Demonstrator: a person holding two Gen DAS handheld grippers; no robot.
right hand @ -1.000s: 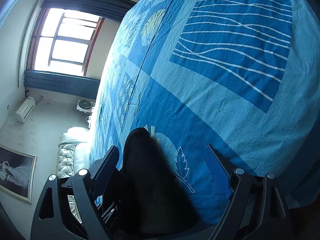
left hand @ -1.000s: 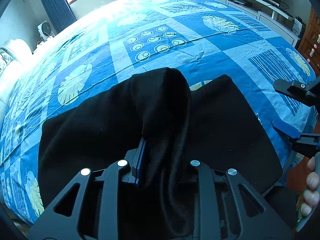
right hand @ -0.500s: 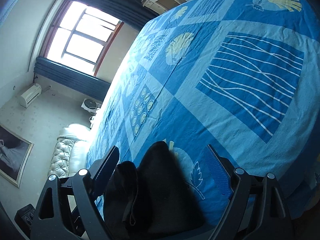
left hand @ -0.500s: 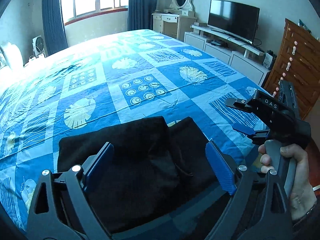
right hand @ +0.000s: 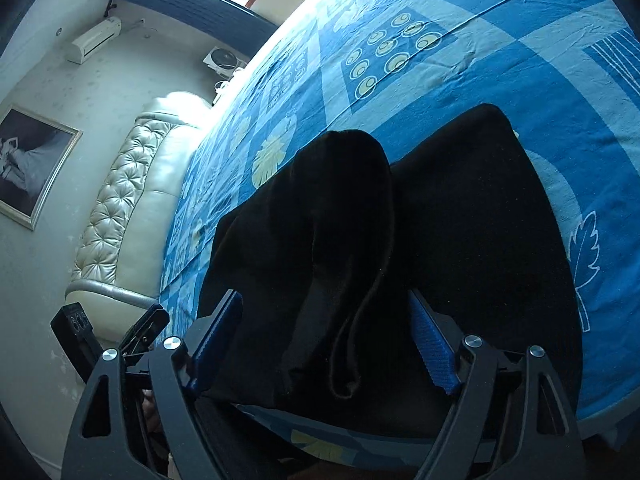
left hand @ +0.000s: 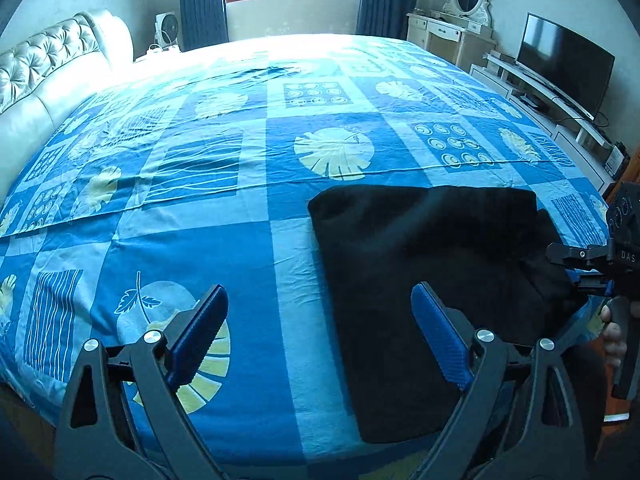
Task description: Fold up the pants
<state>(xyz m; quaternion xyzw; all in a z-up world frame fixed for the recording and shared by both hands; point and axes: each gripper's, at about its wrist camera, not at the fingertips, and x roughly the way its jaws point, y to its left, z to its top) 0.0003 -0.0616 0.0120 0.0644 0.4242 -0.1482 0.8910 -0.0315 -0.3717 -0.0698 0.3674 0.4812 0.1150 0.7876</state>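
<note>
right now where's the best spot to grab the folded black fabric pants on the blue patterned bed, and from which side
Grip the raised fold of the folded black fabric pants, the hump standing between the right gripper fingers. Come from the near bed edge, where the fabric hangs over the blue patterned bed; the rest lies flat. The jaws have just been closing around it, not yet pinching.

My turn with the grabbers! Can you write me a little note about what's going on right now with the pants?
Left hand-held gripper: open, empty, over bare bedspread to the left of the pants.
Right hand-held gripper: jaws have just been closing with a raised hump of black pants between them; pads not clearly pressing yet.
Pants: a black bundle at the near edge of the bed, partly folded, one lump sticking up, a drawstring dangling.
Done: rough folds.
Left: probably flatten the hump and tidy the stack.
</note>
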